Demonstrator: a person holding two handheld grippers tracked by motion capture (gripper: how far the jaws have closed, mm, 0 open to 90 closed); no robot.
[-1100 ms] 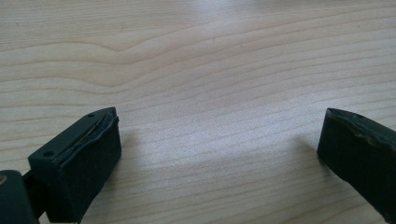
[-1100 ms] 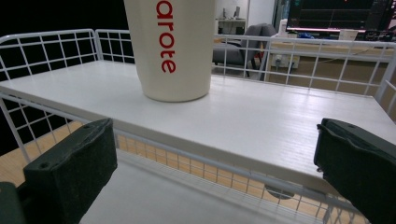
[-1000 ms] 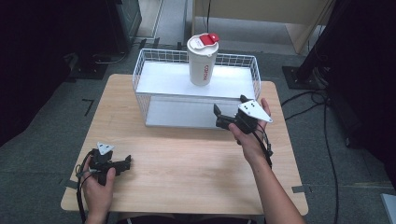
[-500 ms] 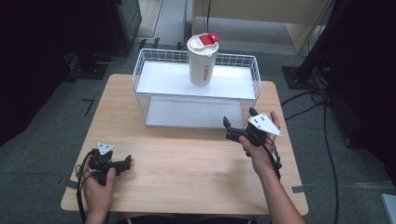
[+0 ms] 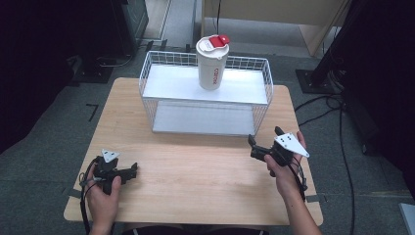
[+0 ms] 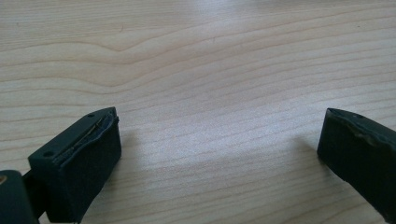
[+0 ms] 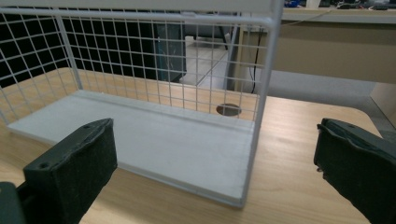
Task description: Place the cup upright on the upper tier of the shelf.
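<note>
Cup [image 5: 212, 63] on the upper shelf of the wire rack [image 5: 147, 73] is what I take the work to be about: a tall white tumbler with a red flip lid, standing upright near the middle of that shelf, slightly toward the back. I judge it a stiff plastic or steel travel cup, smooth-sided and so a bit slippery between flat pads; I can't tell whether it is full, so I'd treat it as possibly heavy and top-loaded. The best hold looks to be across the straight body below the lid, around the printed lettering, not on the red flap, which could pop open or give way.

My right gripper [image 5: 264, 147] sits in front of the rack's right corner, apart from it, with its jaws spread wide and nothing between them. In the right gripper view I look past its pads [image 7: 74, 163] at the rack's corner post and the lower shelf [image 7: 154, 144], which is bare. My left gripper [image 5: 128, 171] is well away from the rack, near the front left of the table [image 5: 195, 181], jaws also wide apart and empty, with its pads [image 6: 88, 154] over bare wood.

The rack's wire rim stands above the upper shelf, so I expect the cup must be lifted clear of it.
</note>
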